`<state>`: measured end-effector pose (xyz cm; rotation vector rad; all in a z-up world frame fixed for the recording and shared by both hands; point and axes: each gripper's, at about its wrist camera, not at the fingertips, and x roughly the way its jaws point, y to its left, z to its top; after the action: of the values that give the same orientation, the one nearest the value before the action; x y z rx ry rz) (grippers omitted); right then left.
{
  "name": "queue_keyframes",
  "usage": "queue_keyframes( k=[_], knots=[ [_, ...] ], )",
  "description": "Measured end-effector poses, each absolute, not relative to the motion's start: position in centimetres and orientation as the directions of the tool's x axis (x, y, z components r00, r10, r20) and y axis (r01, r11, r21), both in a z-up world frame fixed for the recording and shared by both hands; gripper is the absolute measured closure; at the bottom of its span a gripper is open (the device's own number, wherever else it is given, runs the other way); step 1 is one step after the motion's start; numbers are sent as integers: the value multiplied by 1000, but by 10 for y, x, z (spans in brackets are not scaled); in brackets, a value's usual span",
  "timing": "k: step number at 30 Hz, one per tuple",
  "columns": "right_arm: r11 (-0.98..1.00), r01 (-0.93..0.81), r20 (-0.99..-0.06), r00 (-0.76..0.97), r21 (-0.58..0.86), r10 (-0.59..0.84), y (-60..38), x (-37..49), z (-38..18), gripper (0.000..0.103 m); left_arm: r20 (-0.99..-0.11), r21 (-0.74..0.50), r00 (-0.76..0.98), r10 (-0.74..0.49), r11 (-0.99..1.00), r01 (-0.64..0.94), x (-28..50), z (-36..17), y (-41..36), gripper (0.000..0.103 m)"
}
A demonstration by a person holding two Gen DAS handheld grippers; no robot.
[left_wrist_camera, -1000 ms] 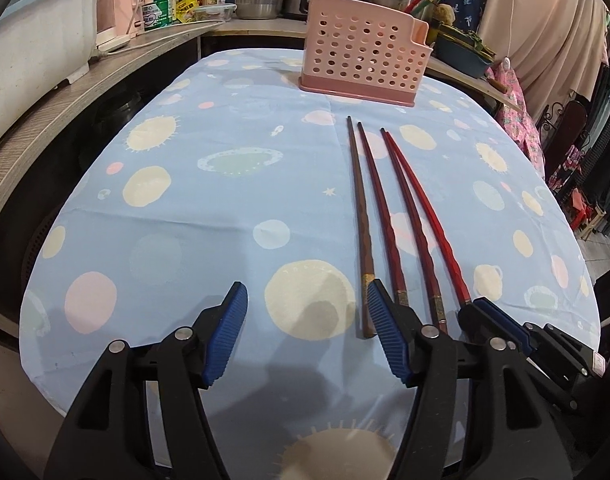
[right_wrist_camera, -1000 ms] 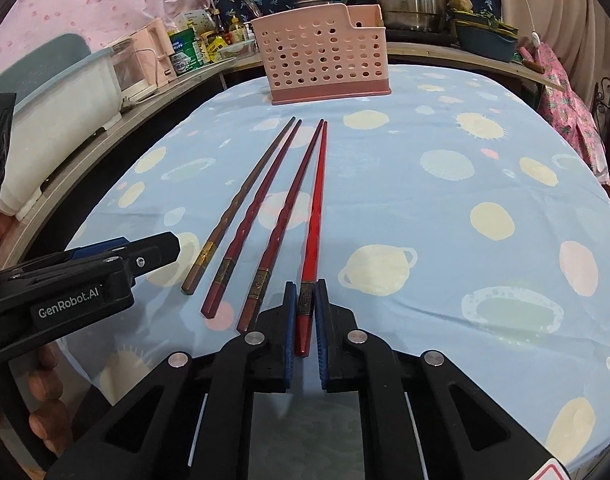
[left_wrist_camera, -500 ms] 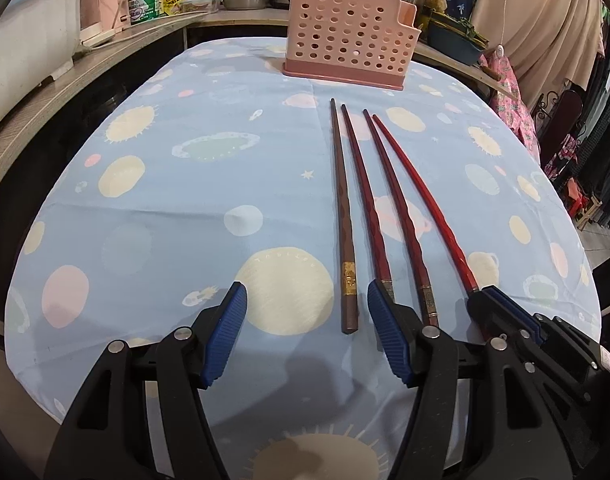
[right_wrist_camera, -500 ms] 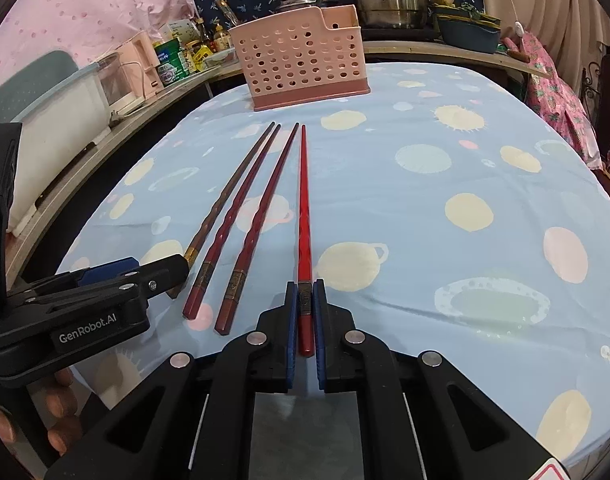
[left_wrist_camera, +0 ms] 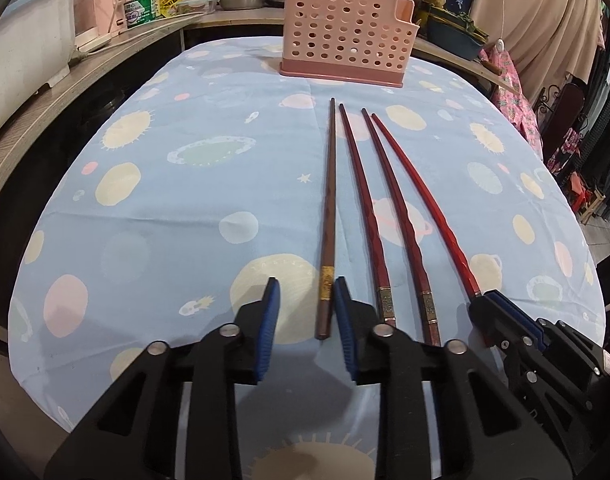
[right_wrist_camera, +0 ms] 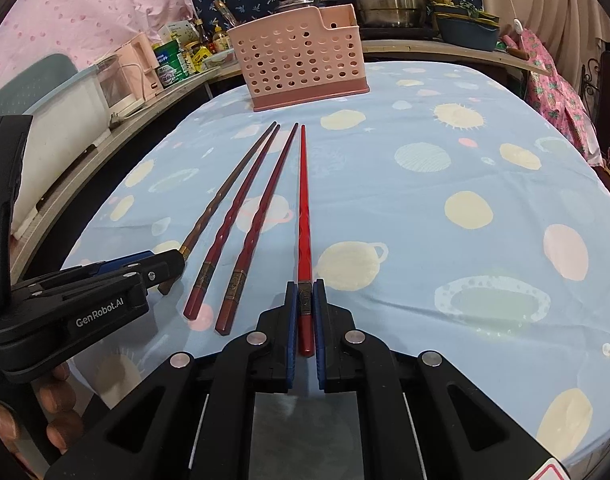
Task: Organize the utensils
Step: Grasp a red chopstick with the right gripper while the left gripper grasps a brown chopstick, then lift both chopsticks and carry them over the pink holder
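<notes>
Brown chopstick (left_wrist_camera: 330, 216), leftmost of four, lies on blue-clothed table (left_wrist_camera: 177, 200), tip toward pink basket (left_wrist_camera: 345, 36). Left tongs (left_wrist_camera: 305, 292) just been closing, chopstick end between pads, gaps either side, not yet pinched.

Right wrist view: right tongs (right_wrist_camera: 305, 292) clamped on red chopstick (right_wrist_camera: 303, 216), rightmost, tip toward pink basket; two dark red chopsticks (right_wrist_camera: 241, 208) between.

Four long chopsticks lie flat on the blue spotty cloth, side by side, thin tips toward the pink basket (left_wrist_camera: 347, 36) — close together there, wider apart at the thick ends. From the left: a brown chopstick (left_wrist_camera: 330, 216) with a gold band, two dark red chopsticks (left_wrist_camera: 363, 208) (left_wrist_camera: 397, 216) with wavy sides, and a bright red chopstick (right_wrist_camera: 303, 208). The basket stands upright — full of round holes.
</notes>
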<state>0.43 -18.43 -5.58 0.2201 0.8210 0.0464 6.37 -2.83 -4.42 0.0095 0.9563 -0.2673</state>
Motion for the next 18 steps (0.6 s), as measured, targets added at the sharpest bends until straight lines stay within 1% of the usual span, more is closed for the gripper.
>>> queue_keyframes(
  k=[3, 11, 18],
  knots=[
    [974, 46, -721, 681, 221, 131, -185, 5, -56, 96, -811, -112, 540, -224, 966, 232, 64, -45, -29, 94],
    [968, 57, -716, 684, 243, 139, -190, 2, -52, 96, -812, -153, 527, -252, 962, 224, 63, -39, -23, 95],
    [962, 62, -681, 718, 265, 141, -198, -1, -31, 96, -793, -174, 547, -267, 961, 216, 61, -20, -16, 95]
  ],
)
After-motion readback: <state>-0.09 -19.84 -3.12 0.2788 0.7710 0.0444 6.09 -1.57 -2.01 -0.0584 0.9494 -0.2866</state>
